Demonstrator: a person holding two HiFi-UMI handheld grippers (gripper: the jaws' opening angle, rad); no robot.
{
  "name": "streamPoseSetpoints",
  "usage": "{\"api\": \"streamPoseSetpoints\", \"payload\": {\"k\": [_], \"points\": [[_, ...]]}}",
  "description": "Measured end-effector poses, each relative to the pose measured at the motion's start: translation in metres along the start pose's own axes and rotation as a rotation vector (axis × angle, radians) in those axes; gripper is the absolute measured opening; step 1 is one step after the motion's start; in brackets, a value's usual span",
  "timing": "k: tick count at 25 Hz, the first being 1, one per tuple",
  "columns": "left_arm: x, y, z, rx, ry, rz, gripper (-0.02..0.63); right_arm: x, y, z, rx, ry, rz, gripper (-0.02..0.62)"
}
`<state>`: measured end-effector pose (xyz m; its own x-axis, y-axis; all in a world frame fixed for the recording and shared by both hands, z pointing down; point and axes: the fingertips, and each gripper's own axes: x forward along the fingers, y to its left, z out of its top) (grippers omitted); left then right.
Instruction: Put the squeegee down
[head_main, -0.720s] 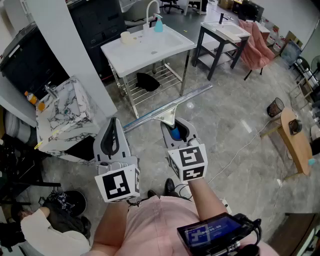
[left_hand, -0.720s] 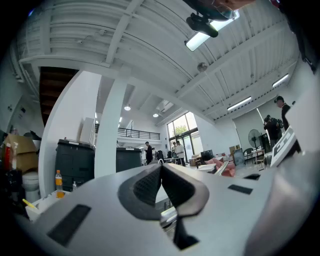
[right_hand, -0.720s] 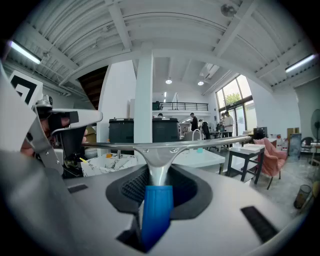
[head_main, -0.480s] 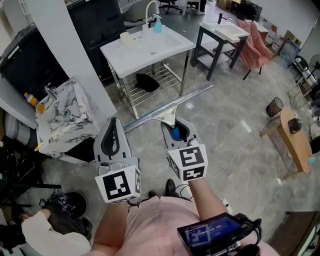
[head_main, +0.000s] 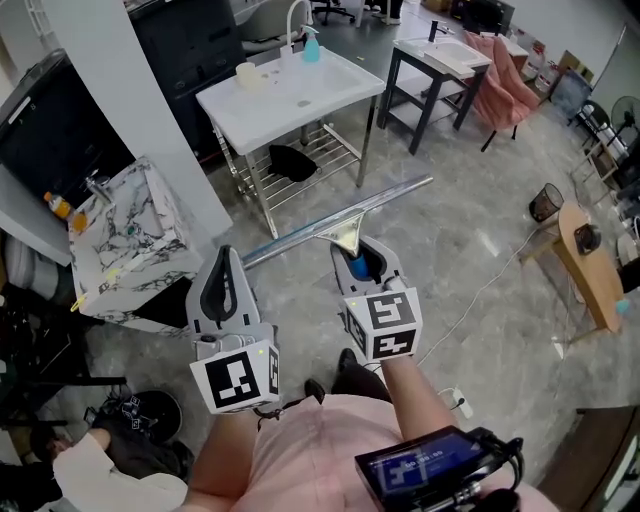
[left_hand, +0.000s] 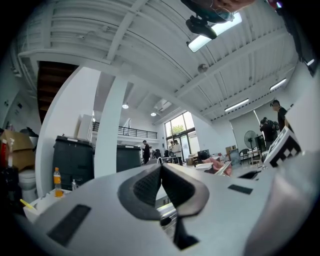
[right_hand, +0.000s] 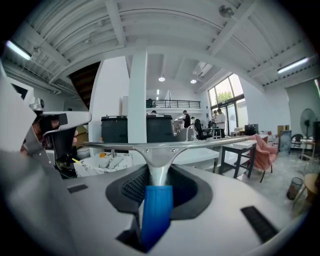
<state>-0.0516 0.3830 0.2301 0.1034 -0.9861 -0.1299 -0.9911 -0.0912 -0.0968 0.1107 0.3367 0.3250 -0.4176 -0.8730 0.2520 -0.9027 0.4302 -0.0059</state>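
A squeegee (head_main: 335, 223) with a long metal blade and a blue handle (right_hand: 156, 207) is carried in the air above the floor. My right gripper (head_main: 357, 262) is shut on its blue handle, with the blade (right_hand: 165, 144) lying crosswise beyond the jaws. My left gripper (head_main: 222, 275) is beside it on the left, shut with nothing in it; in the left gripper view its black pads (left_hand: 162, 187) meet.
A white sink table (head_main: 290, 95) with a cup and a soap bottle stands ahead. A marble-patterned basin (head_main: 130, 235) is to the left by a white pillar (head_main: 130, 100). A dark table (head_main: 440, 70) and a pink chair (head_main: 505, 85) stand at the right.
Both grippers and the squeegee have shifted slightly forward, with the view tilting a little. The grip on the handle is unchanged.
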Motion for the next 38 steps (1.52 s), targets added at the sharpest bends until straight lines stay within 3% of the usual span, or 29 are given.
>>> {"api": "streamPoseSetpoints", "payload": {"k": [11,24,30,38], "points": [[0.053,0.004,-0.035,0.01,0.049,-0.018,0.009,0.044,-0.036,0.002,0.031,-0.007,-0.046,0.106],[0.231,-0.012,-0.081,0.044,0.125,0.013,0.009,0.198,-0.133,0.003,0.089,0.06,0.006,0.106],[0.291,-0.012,-0.079,0.073,0.114,0.064,0.009,0.259,-0.168,0.016,0.09,0.058,0.053,0.106],[0.325,0.003,-0.07,0.087,0.091,0.13,0.009,0.308,-0.176,0.04,0.059,0.048,0.118,0.106]]}}
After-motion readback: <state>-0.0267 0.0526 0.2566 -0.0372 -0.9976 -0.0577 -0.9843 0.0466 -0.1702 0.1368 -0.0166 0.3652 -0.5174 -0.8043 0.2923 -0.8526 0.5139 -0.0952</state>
